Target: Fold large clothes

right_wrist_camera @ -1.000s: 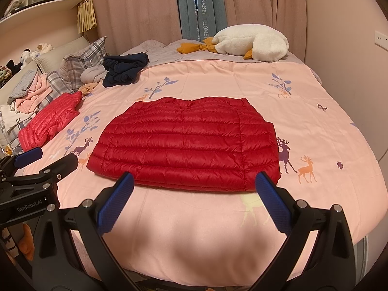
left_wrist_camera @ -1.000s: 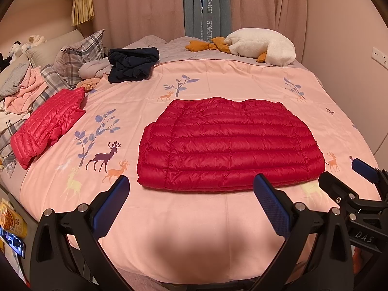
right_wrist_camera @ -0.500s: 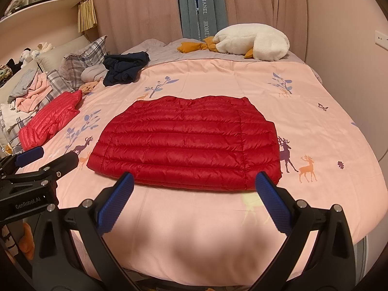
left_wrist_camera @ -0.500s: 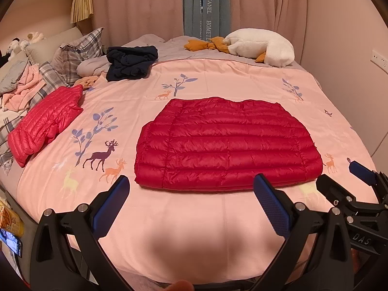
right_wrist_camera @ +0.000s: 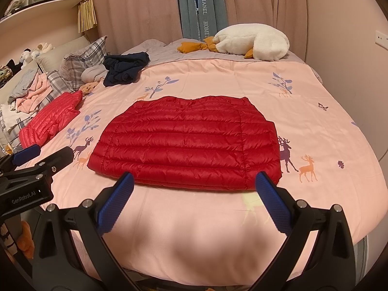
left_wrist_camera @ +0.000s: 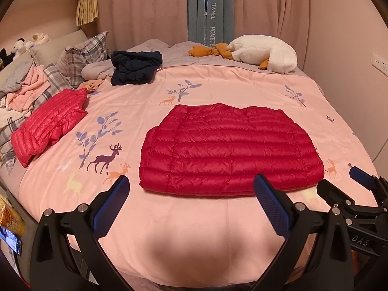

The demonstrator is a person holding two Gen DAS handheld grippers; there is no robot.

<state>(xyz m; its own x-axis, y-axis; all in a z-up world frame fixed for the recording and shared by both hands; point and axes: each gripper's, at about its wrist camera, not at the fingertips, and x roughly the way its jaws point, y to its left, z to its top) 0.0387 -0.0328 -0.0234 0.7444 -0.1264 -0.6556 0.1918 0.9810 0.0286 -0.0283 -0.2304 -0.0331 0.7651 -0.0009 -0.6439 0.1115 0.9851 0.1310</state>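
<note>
Jacket (left_wrist_camera: 230,150): red, quilted, folded flat on my bed (left_wrist_camera: 218,84).
My left gripper (left_wrist_camera: 191,194): released, empty, before the jacket.
My right gripper (right_wrist_camera: 194,186): released, empty.

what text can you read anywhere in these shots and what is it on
"HANEL HOMETEILE" on the blue curtain strip, top partly cut off.
"GenRobot.AI" on the left gripper body.
"DAS" on the right gripper body, start hidden.
Print on the yellow packet: too blurred to read.
</note>
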